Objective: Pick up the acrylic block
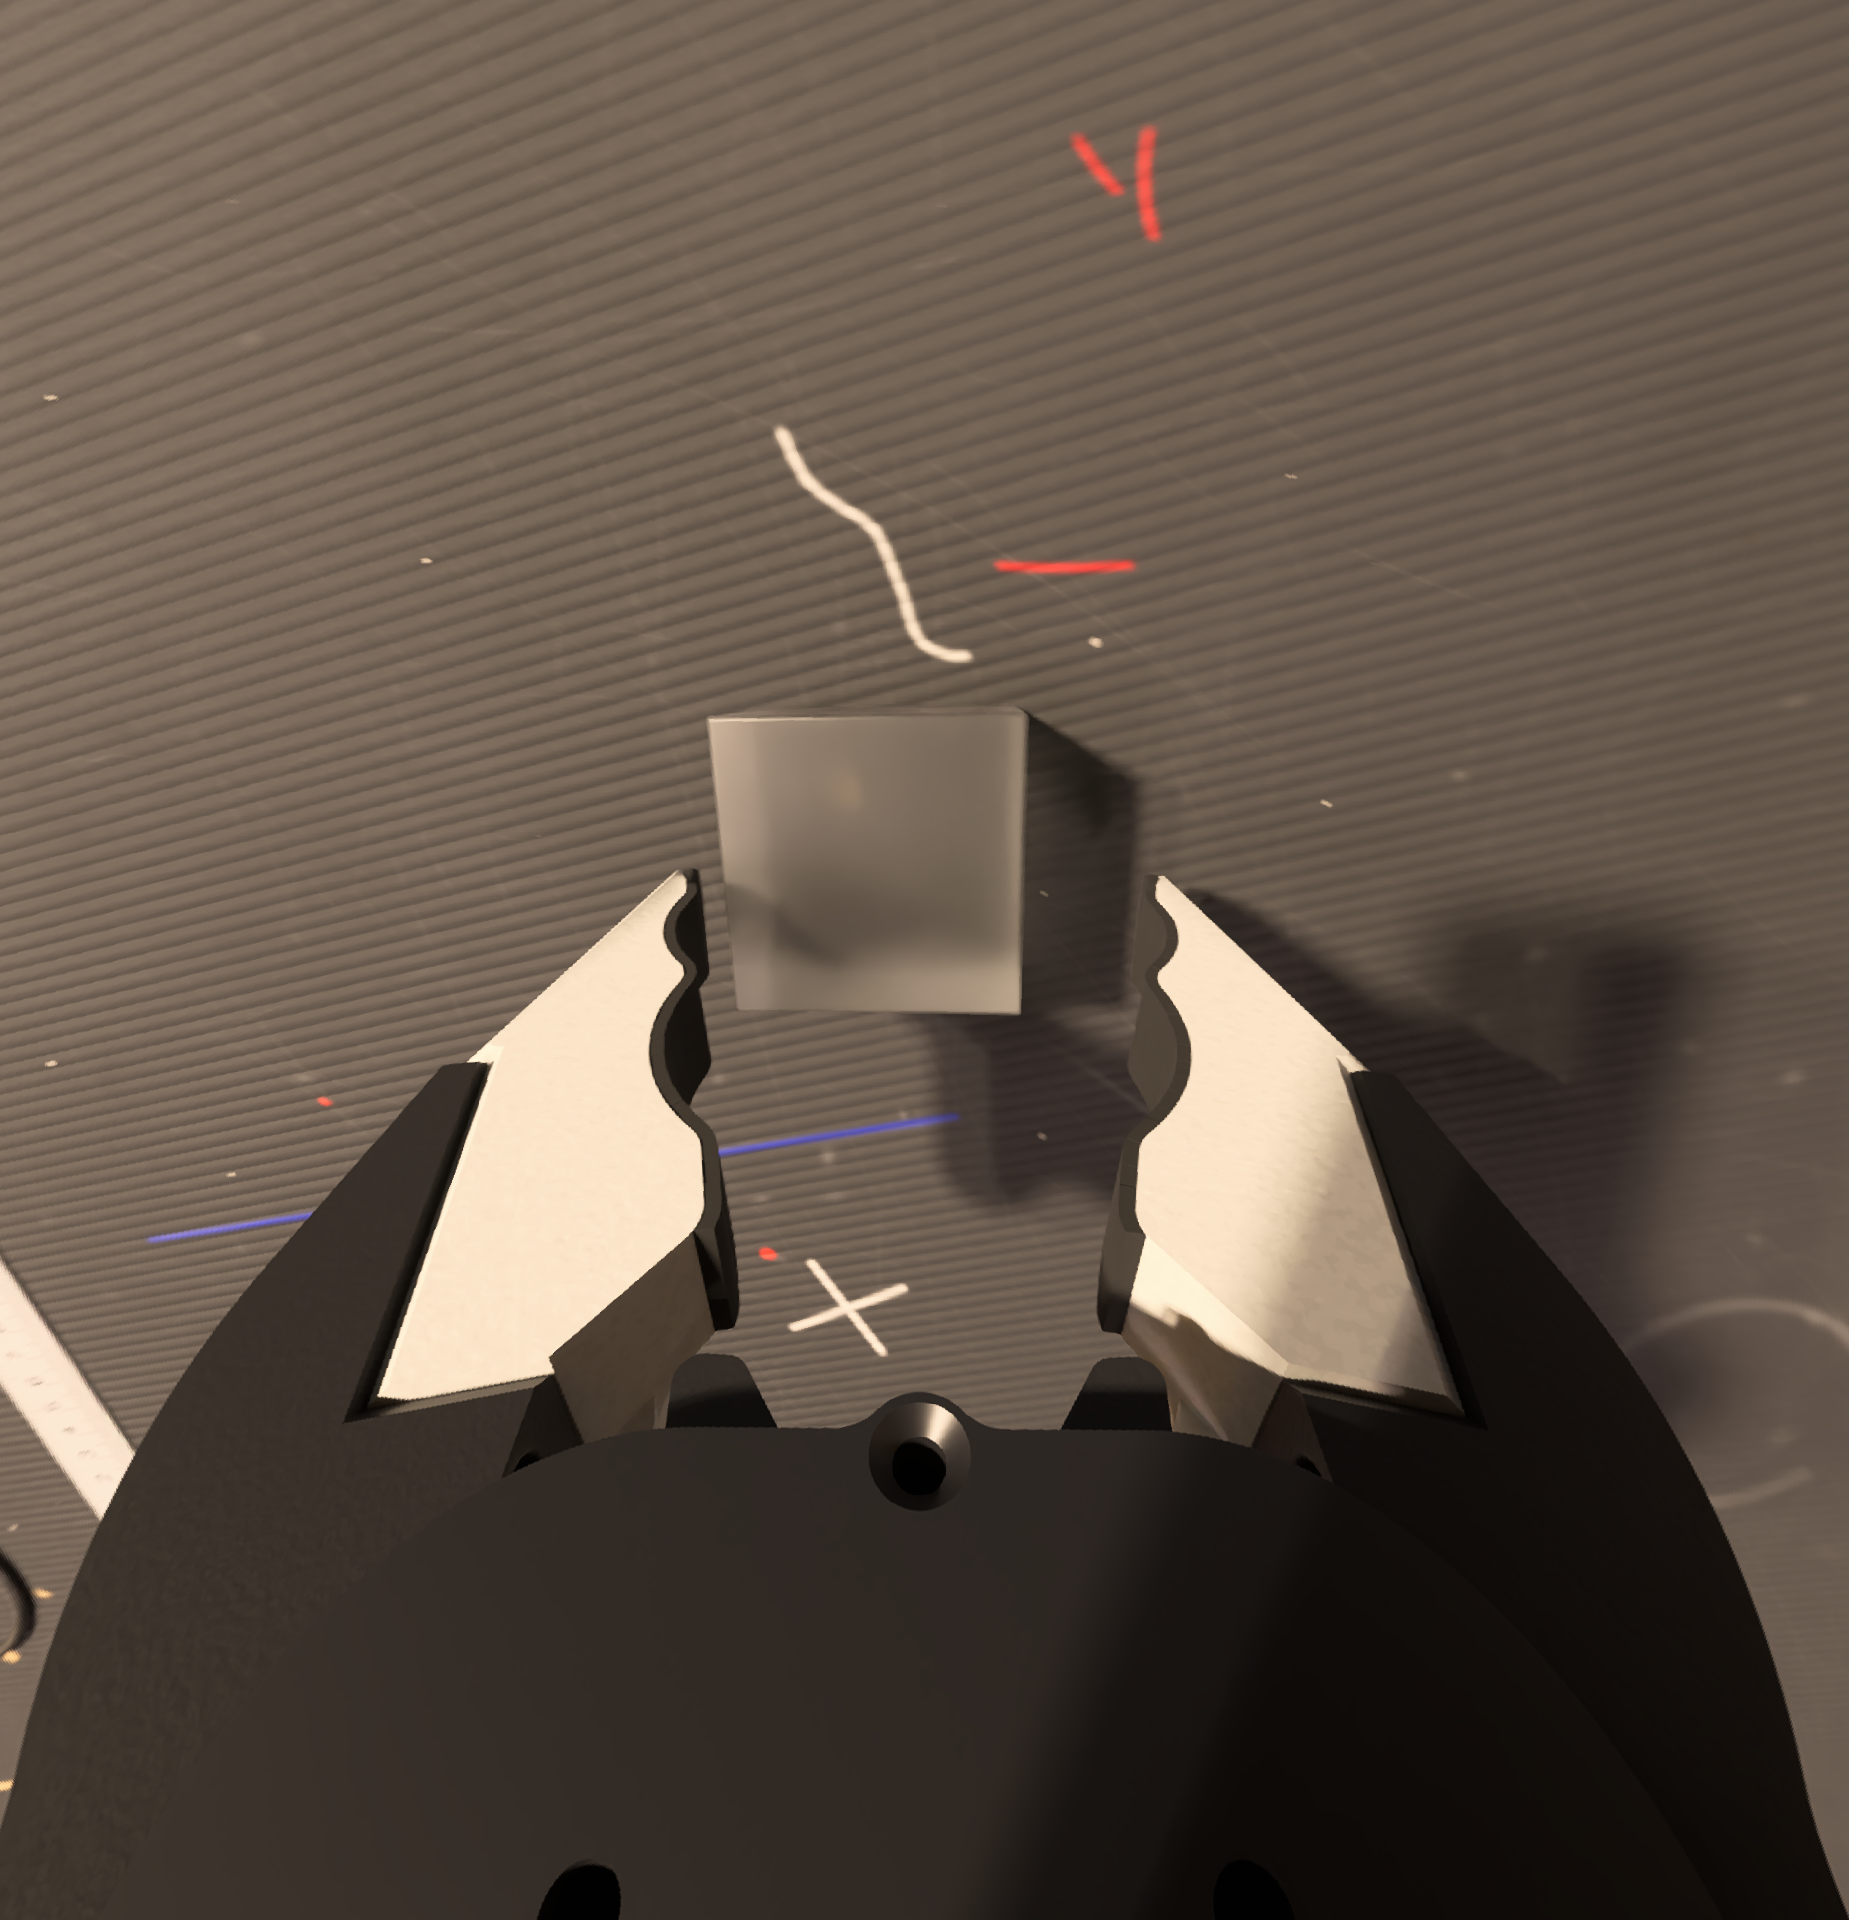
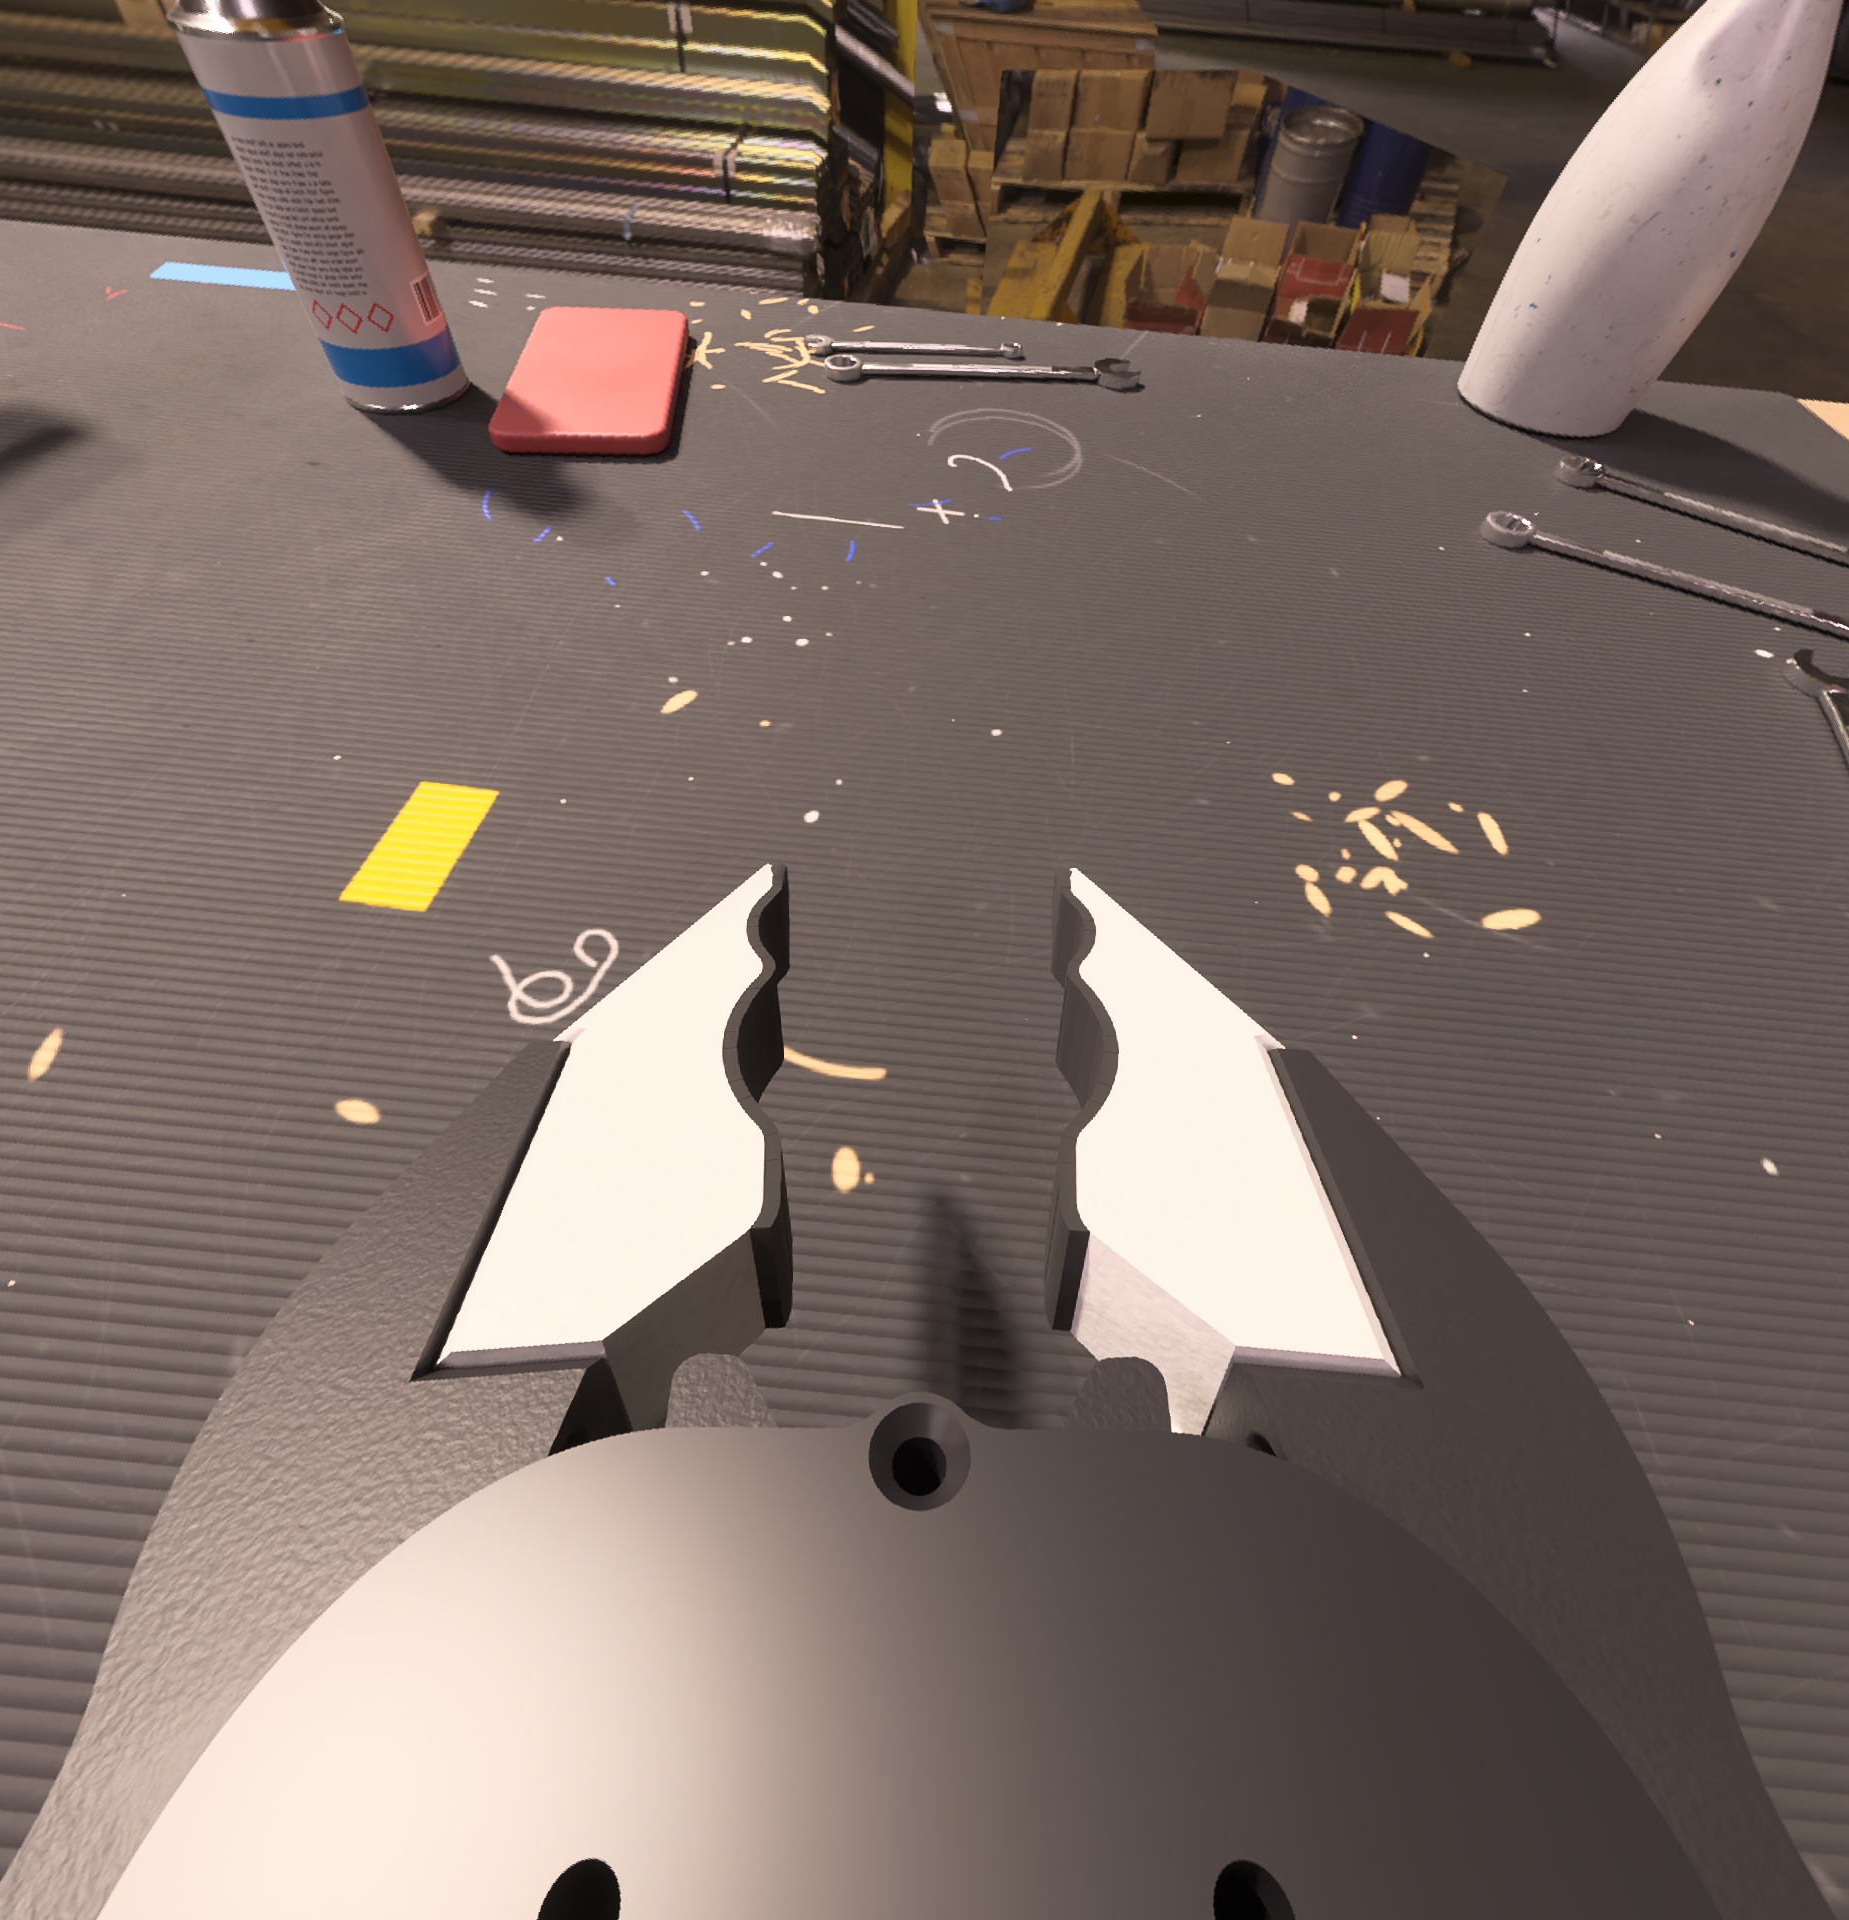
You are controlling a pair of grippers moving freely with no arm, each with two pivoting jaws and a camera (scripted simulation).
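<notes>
In the left wrist view the acrylic block (image 1: 868, 862), a frosted translucent grey cube, stands on the dark ribbed mat. My left gripper (image 1: 925, 894) looks down on it with jaws open. The block's near part lies between the two fingertips, closer to the left one, and touches neither. Its far part reaches beyond the tips. My right gripper (image 2: 920, 883) is open and empty, low over the mat in the right wrist view. The block does not show in that view.
The right wrist view shows a spray can (image 2: 317, 208), a red flat pad (image 2: 593, 379), wrenches (image 2: 961, 358) at the back and more wrenches (image 2: 1678, 566) at right, and a white cone-shaped object (image 2: 1647, 218). A white ruler (image 1: 37, 1371) lies at the left wrist view's lower left.
</notes>
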